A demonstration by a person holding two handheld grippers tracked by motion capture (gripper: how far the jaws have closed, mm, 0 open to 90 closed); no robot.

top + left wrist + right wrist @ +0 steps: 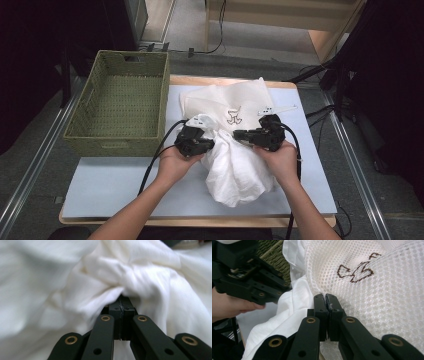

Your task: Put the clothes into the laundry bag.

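On the table (120,185), the left gripper (200,136) pinches a white cloth (235,170) while the right gripper (240,134), its fingers pressed together on a mesh laundry bag (225,97), apparently readies the cloth for bagging.

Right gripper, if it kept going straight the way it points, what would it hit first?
Probably the white mesh laundry bag with the brown embroidered figure, lying directly ahead of the right gripper; its shut fingers seem nearly against it.
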